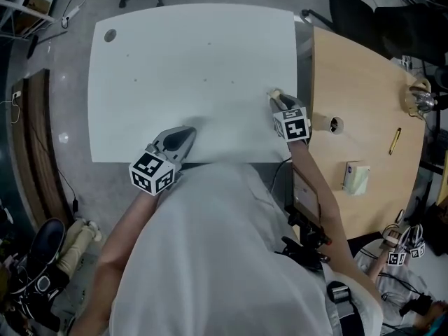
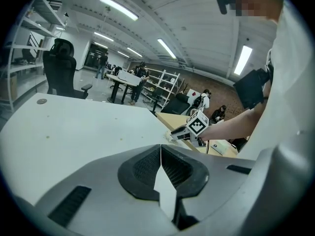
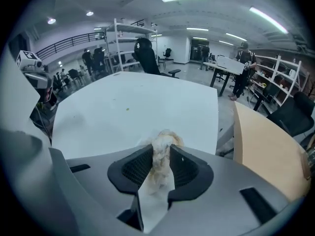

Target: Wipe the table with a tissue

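A crumpled off-white tissue [image 3: 161, 154] is pinched between the pads of my right gripper [image 3: 160, 157], which is shut on it. In the head view that right gripper [image 1: 274, 96] is at the right edge of the white table [image 1: 196, 61], pointing down at it, with the tissue [image 1: 274, 93] at its tip. My left gripper [image 1: 187, 133] hovers over the table's near edge, shut with nothing between its jaws. The left gripper view shows its closed pads [image 2: 161, 159] and the right gripper [image 2: 183, 133] beyond. A few small specks [image 1: 208, 45] dot the table.
A wooden desk [image 1: 364, 117] adjoins on the right, carrying a tape roll [image 1: 334, 124], a yellow pen [image 1: 395, 141] and a pale box [image 1: 356, 178]. Black office chairs [image 1: 353, 9] stand beyond. A round grommet [image 1: 110, 35] marks the table's far left corner.
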`<state>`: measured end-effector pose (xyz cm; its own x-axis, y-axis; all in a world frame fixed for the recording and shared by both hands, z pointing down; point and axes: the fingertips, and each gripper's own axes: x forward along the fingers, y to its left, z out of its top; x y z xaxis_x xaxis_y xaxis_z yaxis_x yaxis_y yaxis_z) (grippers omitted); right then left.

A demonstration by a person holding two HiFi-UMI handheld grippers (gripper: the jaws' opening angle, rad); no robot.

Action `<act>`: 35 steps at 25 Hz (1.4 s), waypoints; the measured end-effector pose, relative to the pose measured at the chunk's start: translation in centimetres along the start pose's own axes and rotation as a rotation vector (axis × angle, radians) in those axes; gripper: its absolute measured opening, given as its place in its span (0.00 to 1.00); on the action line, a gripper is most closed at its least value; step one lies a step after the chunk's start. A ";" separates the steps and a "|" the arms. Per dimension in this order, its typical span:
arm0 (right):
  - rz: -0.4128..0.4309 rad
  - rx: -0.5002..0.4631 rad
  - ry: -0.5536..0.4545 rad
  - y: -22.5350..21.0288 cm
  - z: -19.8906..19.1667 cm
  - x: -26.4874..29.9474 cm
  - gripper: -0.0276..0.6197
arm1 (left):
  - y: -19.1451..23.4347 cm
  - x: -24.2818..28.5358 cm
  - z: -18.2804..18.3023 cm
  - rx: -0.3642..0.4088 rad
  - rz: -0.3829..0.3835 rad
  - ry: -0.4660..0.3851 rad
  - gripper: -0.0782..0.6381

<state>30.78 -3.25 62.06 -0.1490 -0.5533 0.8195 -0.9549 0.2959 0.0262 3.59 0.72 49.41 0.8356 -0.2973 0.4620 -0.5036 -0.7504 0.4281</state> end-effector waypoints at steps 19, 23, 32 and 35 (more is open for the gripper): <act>0.016 -0.229 0.109 1.1 0.7 1.4 0.20 | -0.5 -0.2 -0.7 -0.048 0.068 -0.017 0.12; 0.038 -0.287 0.096 1.8 1.2 1.7 0.20 | -0.5 -0.5 -1.1 -0.051 0.078 -0.013 0.12; 0.185 -0.387 0.019 6.6 1.8 1.7 0.19 | -1.0 -0.3 -0.7 -0.033 0.073 -0.006 0.12; 0.295 -0.426 0.014 9.2 1.1 1.2 0.19 | -1.0 -0.2 -0.5 -0.025 0.072 -0.007 0.12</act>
<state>21.54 -2.11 62.67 -0.3903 -0.3890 0.8344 -0.6826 0.7305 0.0212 3.84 1.84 49.31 0.7986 -0.3544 0.4865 -0.5677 -0.7121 0.4131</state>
